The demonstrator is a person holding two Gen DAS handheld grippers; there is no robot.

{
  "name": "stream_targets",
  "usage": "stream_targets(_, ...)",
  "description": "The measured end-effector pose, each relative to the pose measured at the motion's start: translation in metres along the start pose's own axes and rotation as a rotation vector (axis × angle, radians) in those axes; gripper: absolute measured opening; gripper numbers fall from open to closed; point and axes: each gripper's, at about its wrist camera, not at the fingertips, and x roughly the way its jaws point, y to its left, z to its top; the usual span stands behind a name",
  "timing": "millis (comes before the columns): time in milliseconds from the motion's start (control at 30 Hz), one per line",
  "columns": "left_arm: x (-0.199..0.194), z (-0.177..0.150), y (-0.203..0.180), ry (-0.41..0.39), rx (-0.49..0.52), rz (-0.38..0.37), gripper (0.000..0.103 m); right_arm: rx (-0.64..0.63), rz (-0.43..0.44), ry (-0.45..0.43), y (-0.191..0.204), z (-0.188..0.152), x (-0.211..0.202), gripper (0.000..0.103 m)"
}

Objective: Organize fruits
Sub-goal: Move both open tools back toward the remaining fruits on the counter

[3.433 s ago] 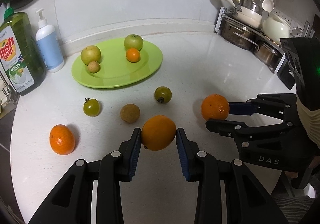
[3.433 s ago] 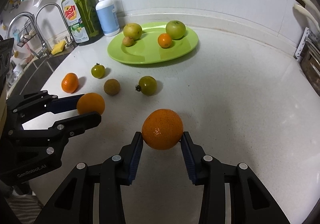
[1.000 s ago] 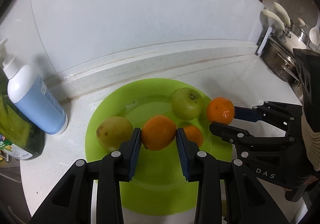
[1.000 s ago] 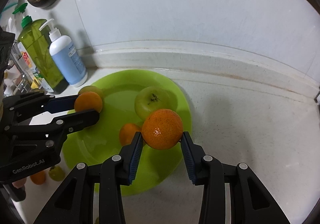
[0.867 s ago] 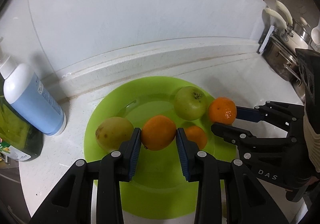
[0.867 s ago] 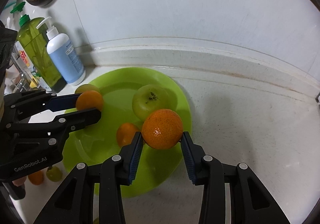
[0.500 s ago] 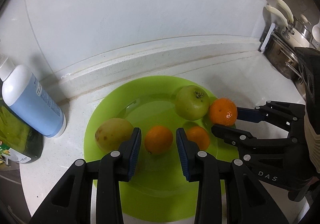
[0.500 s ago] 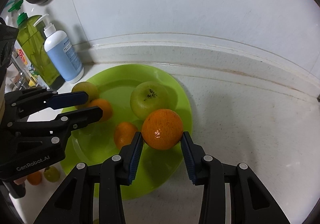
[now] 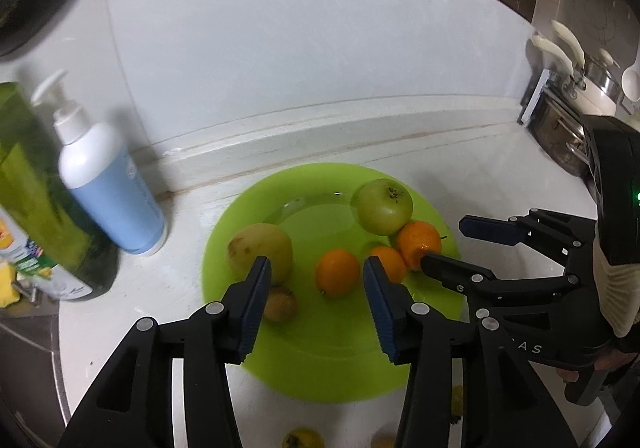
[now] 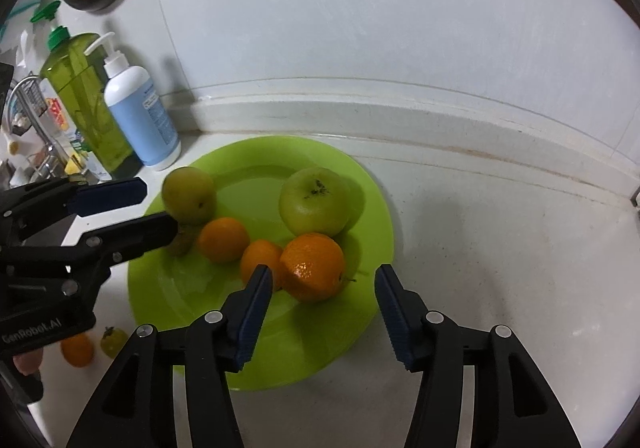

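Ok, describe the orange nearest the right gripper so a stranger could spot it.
Find the green plate by the back wall. At its right side, just in front of the green apple, sits the largest orange, bigger than the two beside it.

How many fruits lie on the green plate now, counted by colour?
On the green plate:
Orange: 3
Green or yellow-green: 2
Brownish: 1
Total: 6

left gripper [image 10: 156, 208] body, 8 o'clock: "GenRobot.AI" | right gripper [image 9: 444, 244] body, 4 o'clock: "AS" legible, rest hidden
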Motion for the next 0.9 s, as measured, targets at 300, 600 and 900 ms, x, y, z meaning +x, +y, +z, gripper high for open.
stream_targets(300,-0.045,-0.011,0.000,-0.069,-0.019,0.019,0.054,-0.007,0.004,-0.093,0.018,-0.008,-0.046,0.054)
stream_targets(600,-0.095,-0.031,0.001,-0.133,-0.036,0.030,0.059,-0.015,0.004,-0.186,0.044,-0.015,-0.097,0.054)
stream_targets(900,-0.133,-0.066,0.012,-0.162,-0.067,0.067,0.069,-0.021,-0.005,-0.224,0.080,-0.037,-0.124,0.054)
